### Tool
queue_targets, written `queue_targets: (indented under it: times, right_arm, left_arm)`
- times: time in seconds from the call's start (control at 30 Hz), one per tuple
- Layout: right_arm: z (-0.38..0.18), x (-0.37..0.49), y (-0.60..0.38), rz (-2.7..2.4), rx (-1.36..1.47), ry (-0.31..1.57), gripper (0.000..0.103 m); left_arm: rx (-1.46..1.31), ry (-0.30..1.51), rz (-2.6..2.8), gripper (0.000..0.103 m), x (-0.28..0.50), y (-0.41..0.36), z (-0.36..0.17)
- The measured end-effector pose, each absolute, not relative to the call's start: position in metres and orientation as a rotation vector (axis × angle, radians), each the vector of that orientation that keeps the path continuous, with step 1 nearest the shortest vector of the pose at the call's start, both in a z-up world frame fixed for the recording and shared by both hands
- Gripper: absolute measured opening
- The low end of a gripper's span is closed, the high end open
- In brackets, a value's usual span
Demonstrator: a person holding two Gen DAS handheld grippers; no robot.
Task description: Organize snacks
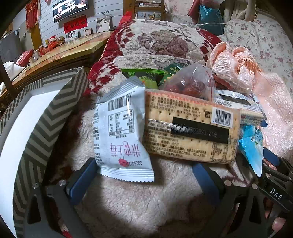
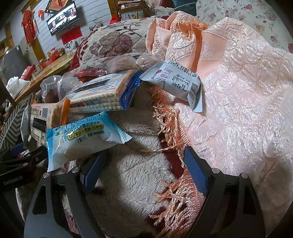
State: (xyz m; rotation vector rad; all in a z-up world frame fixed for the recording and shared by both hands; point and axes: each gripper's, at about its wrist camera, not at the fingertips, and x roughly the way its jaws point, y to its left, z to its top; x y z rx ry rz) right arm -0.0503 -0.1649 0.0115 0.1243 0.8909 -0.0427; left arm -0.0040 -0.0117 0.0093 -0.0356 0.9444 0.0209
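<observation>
Fleece blanket (image 1: pixel 142 201) carries my snacks; left gripper (image 1: pixel 144 183) and right gripper (image 2: pixel 144 175) both spread wide, holding nothing

Both views carry heavy fisheye distortion: straight lines bow outward, and a black vignette rings each frame. Lighting is soft and moderately dim indoors, with a bluish, cool cast. In the left wrist view a bright patch falls on the fleece blanket (image 1: pixel 146 197), bounded by dark curved shadows low on either side. The white snack packet (image 1: pixel 122 131) and the cracker pack (image 1: pixel 190 128) show mild sheen; their print stays sharp. The television (image 1: pixel 70 8) glows, slightly blown out. In the right wrist view the peach satin cloth (image 2: pixel 238 102) glints with scattered highlights, and shadow pools beneath the blue Sachima packet (image 2: pixel 80 137). Background detail is soft.
</observation>
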Motion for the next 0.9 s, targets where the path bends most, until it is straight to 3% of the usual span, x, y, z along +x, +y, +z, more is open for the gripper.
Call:
queue_targets:
  times: [0.33, 0.9]
  right_arm:
    - [0.011, -0.051, -0.162, -0.032, 0.127, 0.899, 0.085]
    - [0.035, -0.071, -0.157, 0.032, 0.091, 1.095, 0.085]
  left_arm:
    - [-0.036, 0.944, 0.021, 0.103, -0.004, -0.012, 0.009]
    - [-0.032, 0.955, 0.016, 0.103, -0.007, -0.006, 0.006]
